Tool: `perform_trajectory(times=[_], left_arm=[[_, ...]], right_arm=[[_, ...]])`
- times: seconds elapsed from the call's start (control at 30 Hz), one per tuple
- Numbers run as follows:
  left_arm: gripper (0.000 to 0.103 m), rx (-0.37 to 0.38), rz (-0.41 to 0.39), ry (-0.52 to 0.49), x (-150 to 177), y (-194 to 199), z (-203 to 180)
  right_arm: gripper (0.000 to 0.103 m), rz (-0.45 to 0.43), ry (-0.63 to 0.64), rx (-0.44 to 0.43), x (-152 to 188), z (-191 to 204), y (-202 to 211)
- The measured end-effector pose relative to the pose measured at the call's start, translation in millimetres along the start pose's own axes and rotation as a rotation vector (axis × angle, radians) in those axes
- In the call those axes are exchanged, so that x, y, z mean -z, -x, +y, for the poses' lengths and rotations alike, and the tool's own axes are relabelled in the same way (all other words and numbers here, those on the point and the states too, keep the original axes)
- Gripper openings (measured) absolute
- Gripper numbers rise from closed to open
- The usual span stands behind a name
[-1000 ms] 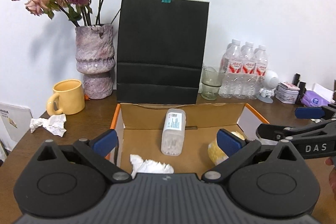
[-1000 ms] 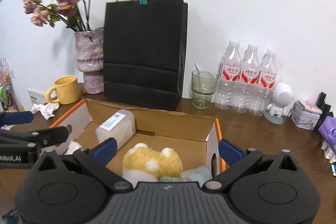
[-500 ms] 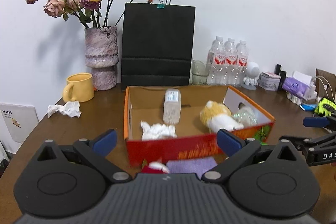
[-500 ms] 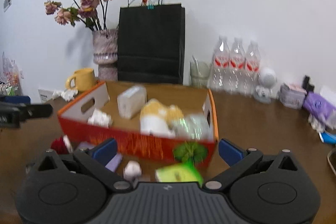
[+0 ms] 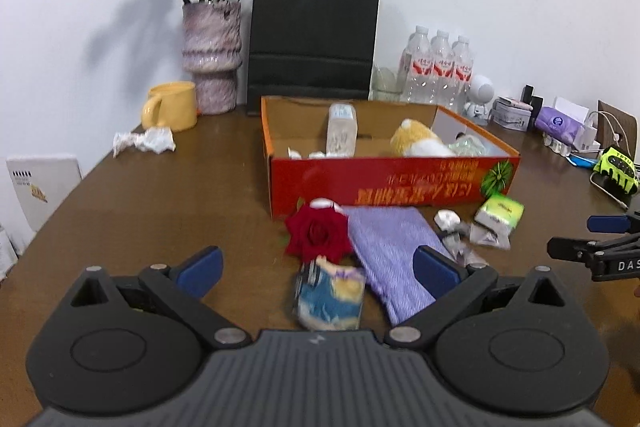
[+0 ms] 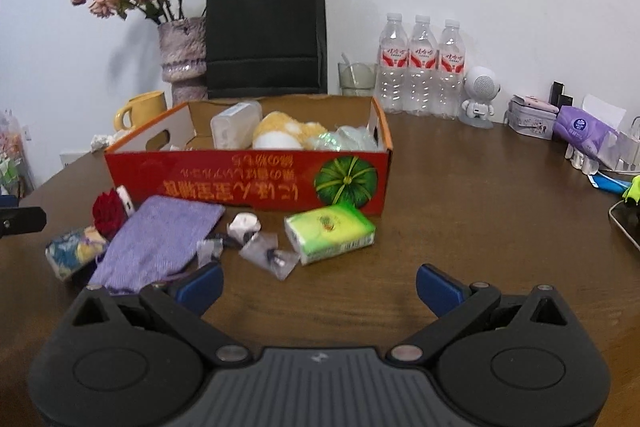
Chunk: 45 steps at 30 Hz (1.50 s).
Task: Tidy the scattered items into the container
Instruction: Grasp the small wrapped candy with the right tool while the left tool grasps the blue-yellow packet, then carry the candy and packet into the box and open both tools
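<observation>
A red cardboard box (image 5: 392,183) (image 6: 248,179) stands mid-table, holding a clear plastic container (image 5: 342,131), a yellow plush toy (image 5: 416,143) and crumpled wrap. In front of it lie a red rose (image 5: 318,235) (image 6: 107,213), a purple cloth pouch (image 5: 392,251) (image 6: 160,239), a blue-yellow packet (image 5: 330,297) (image 6: 72,255), small clear wrappers (image 6: 264,253) and a green tissue pack (image 5: 500,211) (image 6: 330,233). My left gripper (image 5: 316,269) is open and empty, over the packet. My right gripper (image 6: 318,285) is open and empty, short of the green pack.
At the back stand a vase of dried roses (image 5: 212,55), a black paper bag (image 5: 312,35), a yellow mug (image 5: 172,107), a glass (image 6: 356,79), three water bottles (image 6: 422,63) and a small white robot figure (image 6: 480,95). Crumpled paper (image 5: 144,143) lies left. Clutter lines the right edge.
Both grippers have pulled back from over the box toward the table's near edge. The scattered items in front of the box have come into view.
</observation>
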State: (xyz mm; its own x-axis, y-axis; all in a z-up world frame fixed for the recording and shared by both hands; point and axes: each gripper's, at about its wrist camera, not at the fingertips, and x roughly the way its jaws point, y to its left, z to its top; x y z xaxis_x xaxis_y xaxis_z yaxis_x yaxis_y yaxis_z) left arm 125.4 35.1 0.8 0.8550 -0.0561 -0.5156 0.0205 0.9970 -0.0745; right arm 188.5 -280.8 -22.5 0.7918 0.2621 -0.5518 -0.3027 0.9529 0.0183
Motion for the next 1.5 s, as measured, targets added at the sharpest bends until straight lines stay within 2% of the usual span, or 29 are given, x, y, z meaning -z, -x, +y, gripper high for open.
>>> perform_trajectory(times=[0.2,0.33,0.53,0.63,0.67,0.73,0.77,0.8,0.9,1.23,1.5], left_arm=[[0.103,0.010,0.052,-0.049,11,-14,-6],[0.098,-0.004,0.064,-0.075,17,-26,-11],[0.080,-0.018,0.087,-0.080,18,-44,-11],[0.065,-0.025,0.104,-0.095,19,-51,-13],[0.055,-0.025,0.110,-0.107,20,-53,-14],[0.046,-0.015,0.106,-0.123,21,-54,-16],[0.039,-0.008,0.104,-0.125,21,-54,-16],[0.035,-0.005,0.101,-0.125,21,-54,-16],[0.026,-0.001,0.086,-0.109,21,-51,-15],[0.026,0.010,-0.007,-0.041,24,-17,-10],[0.026,0.027,-0.078,-0.009,8,3,-8]], right_arm=[[0.100,0.032,0.017,-0.034,5,15,-11],[0.087,0.036,0.052,-0.064,2,29,-23],[0.065,0.055,0.098,-0.109,-13,51,-48],[0.055,0.079,0.109,-0.112,-17,57,-63],[0.052,0.095,0.109,-0.109,-17,57,-69],[0.035,0.101,0.102,-0.118,-16,57,-72],[0.030,0.099,0.102,-0.131,-16,56,-71],[0.017,0.097,0.104,-0.140,-15,56,-70],[0.016,0.088,0.104,-0.143,-11,56,-64],[0.014,0.014,0.027,-0.147,-4,43,-35],[0.014,-0.022,-0.012,-0.143,-2,33,-19]])
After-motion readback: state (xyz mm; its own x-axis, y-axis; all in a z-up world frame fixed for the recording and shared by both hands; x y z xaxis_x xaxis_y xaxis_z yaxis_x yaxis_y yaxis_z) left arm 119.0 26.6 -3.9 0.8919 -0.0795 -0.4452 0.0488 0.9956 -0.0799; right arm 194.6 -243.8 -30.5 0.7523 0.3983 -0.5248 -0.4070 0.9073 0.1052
